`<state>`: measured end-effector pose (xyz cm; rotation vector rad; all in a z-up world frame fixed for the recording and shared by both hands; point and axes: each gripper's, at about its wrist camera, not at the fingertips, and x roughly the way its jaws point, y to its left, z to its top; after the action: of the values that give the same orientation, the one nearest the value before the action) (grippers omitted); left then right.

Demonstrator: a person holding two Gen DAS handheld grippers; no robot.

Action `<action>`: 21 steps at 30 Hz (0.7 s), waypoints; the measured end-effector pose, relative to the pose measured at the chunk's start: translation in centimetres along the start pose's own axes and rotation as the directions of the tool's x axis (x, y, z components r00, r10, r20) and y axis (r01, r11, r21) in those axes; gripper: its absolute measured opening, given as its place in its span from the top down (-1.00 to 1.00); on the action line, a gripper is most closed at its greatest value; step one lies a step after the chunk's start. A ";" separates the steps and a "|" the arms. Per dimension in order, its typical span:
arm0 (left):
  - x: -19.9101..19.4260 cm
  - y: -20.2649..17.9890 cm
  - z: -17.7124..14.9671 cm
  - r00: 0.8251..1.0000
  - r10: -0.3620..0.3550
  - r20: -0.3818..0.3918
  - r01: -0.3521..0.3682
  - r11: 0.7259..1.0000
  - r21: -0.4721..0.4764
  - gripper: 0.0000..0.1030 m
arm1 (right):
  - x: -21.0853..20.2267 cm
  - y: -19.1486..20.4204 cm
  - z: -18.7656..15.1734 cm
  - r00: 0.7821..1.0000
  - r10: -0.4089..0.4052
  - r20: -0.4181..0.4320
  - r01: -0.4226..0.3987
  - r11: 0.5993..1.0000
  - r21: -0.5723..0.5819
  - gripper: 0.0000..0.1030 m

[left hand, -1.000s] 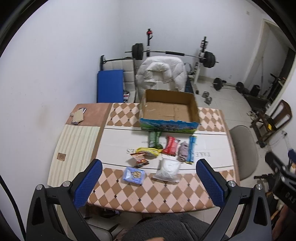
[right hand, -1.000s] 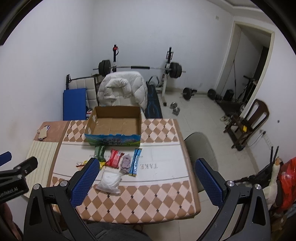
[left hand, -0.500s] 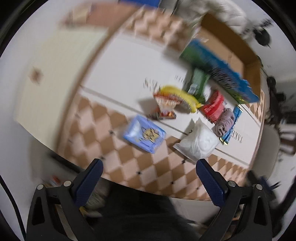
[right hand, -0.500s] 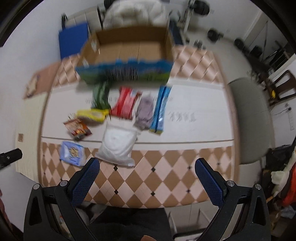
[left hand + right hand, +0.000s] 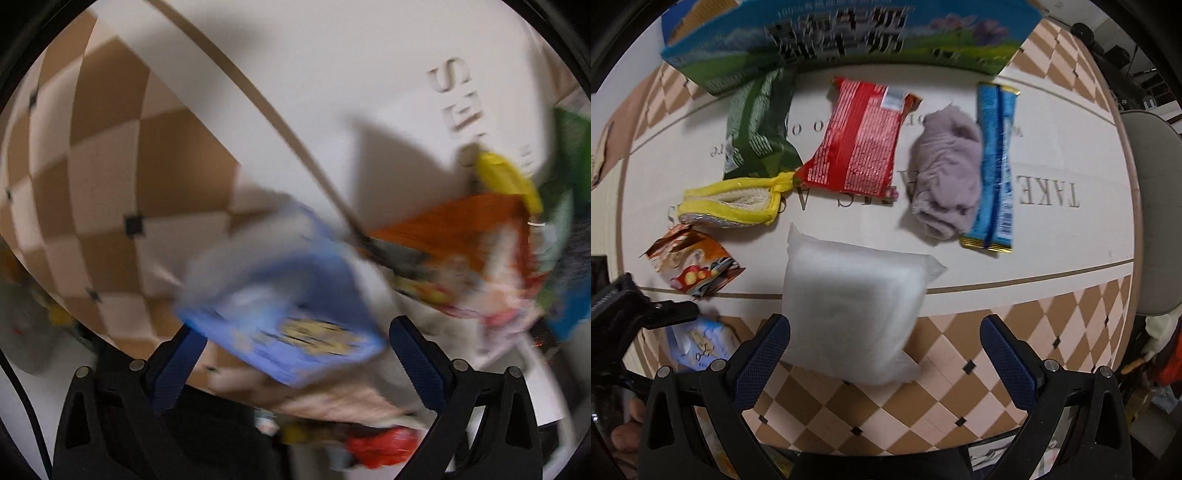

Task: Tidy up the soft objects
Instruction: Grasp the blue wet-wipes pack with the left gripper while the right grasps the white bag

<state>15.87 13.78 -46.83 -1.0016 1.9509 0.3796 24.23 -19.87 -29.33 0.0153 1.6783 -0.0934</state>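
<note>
**Both grippers closing in on the first soft packs**

You are positioning the spread, empty left gripper around the blue pack, lower centre; the right gripper, likewise spread and empty, is framing the white pillow pack. Centre each pack, then squeeze gently.

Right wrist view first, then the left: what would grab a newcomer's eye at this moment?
In the right wrist view, a puffy white bag lies just ahead of the open right gripper, with a red packet, a mauve cloth and a blue wrapper lined up beyond it. In the left wrist view, a blurred blue packet fills the space ahead of the open left gripper.
</note>
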 end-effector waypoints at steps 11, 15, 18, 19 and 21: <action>-1.3 -5.2 -1.6 0.886 0.379 0.269 -0.461 0.786 0.412 -0.66 | 3.5 1.8 1.6 0.994 -0.005 -0.110 0.009 0.999 0.039 -1.00; -2.1 -7.1 -1.9 0.888 0.357 0.290 -0.454 0.779 0.433 -0.40 | 5.0 2.8 2.2 0.985 0.006 -0.173 0.004 0.998 0.056 -1.00; -4.0 -8.0 -2.0 0.907 0.321 0.274 -0.415 0.798 0.437 0.02 | 6.0 3.7 2.3 0.978 0.016 -0.209 -0.002 0.998 0.063 -1.00; -4.3 -8.4 -2.3 0.898 0.326 0.296 -0.431 0.788 0.440 0.05 | 6.2 4.0 2.2 0.976 0.018 -0.216 -0.005 0.998 0.062 -0.99; -4.9 -9.1 -2.8 0.890 0.324 0.322 -0.445 0.773 0.453 0.15 | 6.6 4.4 1.9 0.973 0.019 -0.230 -0.006 0.998 0.056 -0.80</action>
<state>22.67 8.82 -40.16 -0.1872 1.8909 0.1629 25.68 -15.91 -36.35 0.0809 1.9070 -0.1332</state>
